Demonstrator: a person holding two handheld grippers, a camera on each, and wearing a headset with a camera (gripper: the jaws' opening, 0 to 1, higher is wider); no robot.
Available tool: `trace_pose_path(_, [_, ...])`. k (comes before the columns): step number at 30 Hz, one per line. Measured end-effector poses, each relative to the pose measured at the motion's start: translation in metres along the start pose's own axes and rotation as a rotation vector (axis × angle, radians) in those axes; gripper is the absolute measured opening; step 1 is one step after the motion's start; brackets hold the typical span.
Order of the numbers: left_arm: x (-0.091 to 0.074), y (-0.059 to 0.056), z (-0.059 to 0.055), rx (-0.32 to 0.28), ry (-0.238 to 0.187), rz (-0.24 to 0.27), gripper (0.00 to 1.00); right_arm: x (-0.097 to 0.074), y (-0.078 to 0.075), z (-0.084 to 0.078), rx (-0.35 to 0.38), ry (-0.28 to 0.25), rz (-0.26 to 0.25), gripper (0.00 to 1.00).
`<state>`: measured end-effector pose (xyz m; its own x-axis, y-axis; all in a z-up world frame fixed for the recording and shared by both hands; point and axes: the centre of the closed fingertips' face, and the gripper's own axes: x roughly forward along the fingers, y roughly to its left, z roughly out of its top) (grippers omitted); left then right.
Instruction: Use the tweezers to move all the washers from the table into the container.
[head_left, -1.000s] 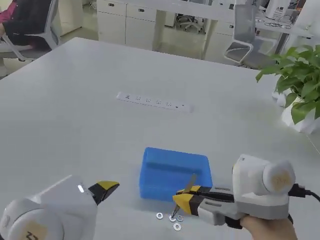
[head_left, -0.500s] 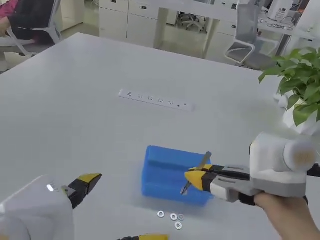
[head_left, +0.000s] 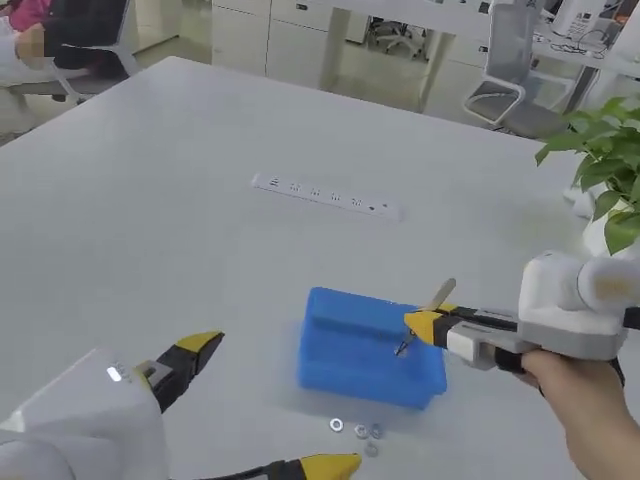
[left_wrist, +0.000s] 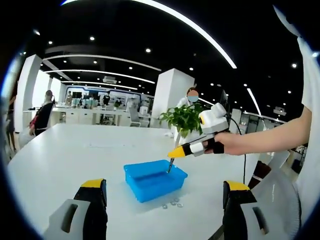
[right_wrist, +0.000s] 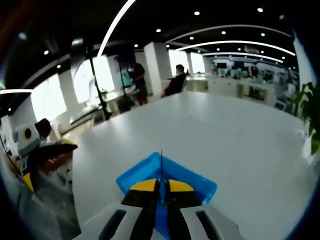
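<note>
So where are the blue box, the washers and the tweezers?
blue container (head_left: 345, 378), head view, on its front wall.
washers (head_left: 336, 425), head view, on the leftmost washer of the group.
tweezers (head_left: 404, 343), head view, on the lower tip.

No legible text, labels or numbers.

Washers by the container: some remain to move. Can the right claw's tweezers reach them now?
Probably yes. The right claw, shut on the tweezers, hangs over the container; the washers lie uncovered on the table beside its near wall, nothing between.
</note>
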<state>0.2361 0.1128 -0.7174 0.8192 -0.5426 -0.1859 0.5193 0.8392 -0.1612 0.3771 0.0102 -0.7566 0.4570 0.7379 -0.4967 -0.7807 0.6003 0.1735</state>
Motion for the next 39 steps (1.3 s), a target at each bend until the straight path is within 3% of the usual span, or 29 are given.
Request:
trace_pose_path(6, [0.000,0.003,-0.004,0.010,0.022,0.010,0.99,0.009,-0.012,-0.006,0.015,0.020,-0.017,0.03])
trace_pose_path(11, [-0.001,-0.001,0.001,0.005,-0.007,-0.011,0.99,0.017,-0.015,-0.015,0.007,0.045,-0.016,0.03])
trace_pose_path(18, [-0.001,0.005,-0.004,0.004,0.013,0.014,0.99,0.025,-0.024,-0.023,0.017,0.071,-0.015,0.03])
trace_pose_path(22, [0.000,0.001,-0.002,-0.010,0.005,-0.008,0.99,0.028,-0.027,-0.026,0.015,0.080,-0.010,0.03])
trace_pose_path(34, [0.001,0.005,-0.007,-0.023,0.028,0.009,0.98,0.033,-0.029,-0.037,-0.036,0.114,-0.008,0.03])
trace_pose_path(39, [0.001,0.006,-0.009,-0.018,0.037,0.018,0.98,0.033,-0.031,-0.035,-0.042,0.097,-0.005,0.03])
